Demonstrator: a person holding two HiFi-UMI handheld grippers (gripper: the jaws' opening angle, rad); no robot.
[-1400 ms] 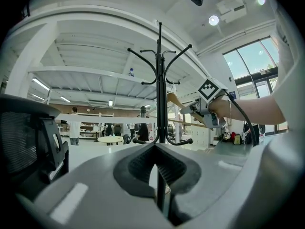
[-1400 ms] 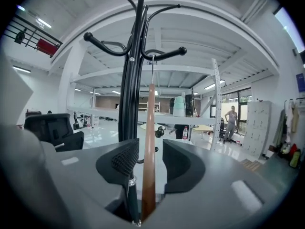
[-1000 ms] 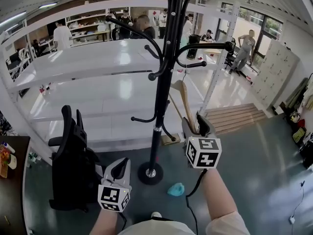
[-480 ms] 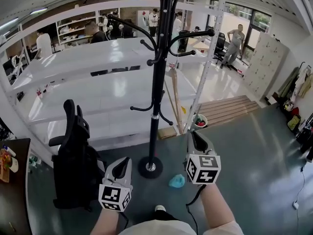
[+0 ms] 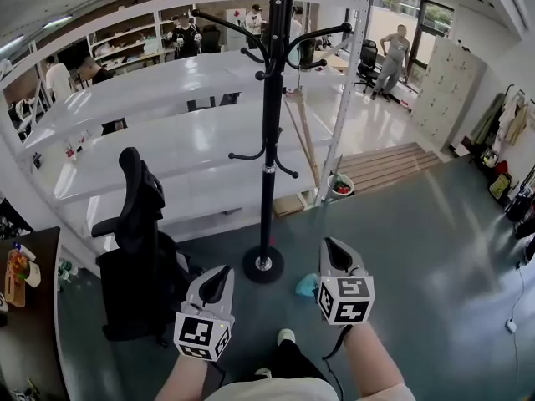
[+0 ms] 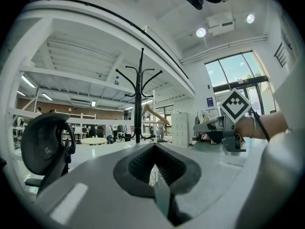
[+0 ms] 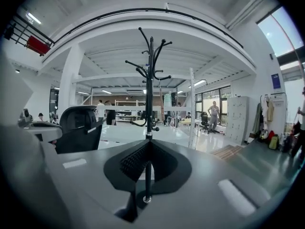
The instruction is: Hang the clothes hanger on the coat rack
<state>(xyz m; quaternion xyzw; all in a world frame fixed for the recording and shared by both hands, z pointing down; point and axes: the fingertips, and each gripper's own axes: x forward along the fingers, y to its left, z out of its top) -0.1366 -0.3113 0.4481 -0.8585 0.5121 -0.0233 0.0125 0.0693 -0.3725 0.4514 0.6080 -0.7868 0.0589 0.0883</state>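
Both grippers are hanging low in front of me and neither is holding anything. The left gripper (image 5: 219, 276) is showing its fingers parted a little, with only a thin slit of background between the dark pads. The right gripper (image 5: 333, 249) is showing its fingers apart too, and the coat rack (image 5: 269, 140) pole and base are showing through the gap. Nothing is sitting between either pair.

The clothes hanger (image 5: 303, 140) is hanging on the rack from an arm on the right side of the pole. It is well ahead of and above both sets of fingers, touching neither. From the right fingers it is lying straight ahead and up. From the left fingers it is lying ahead, up and off to the right.

In the head view I'm seeing the hanger nearly edge-on, as a thin wooden line slanting down and to the right. In the left gripper view its wooden shoulder is sloping down to the right just beside the pole, so the long axis is running roughly level, with the hook end up. In the right gripper view I cannot pick it out for sure.

An office chair (image 5: 138, 249) is standing left of the left fingers, and a teal scrap (image 5: 305, 285) is lying on the floor just beside the right fingers.
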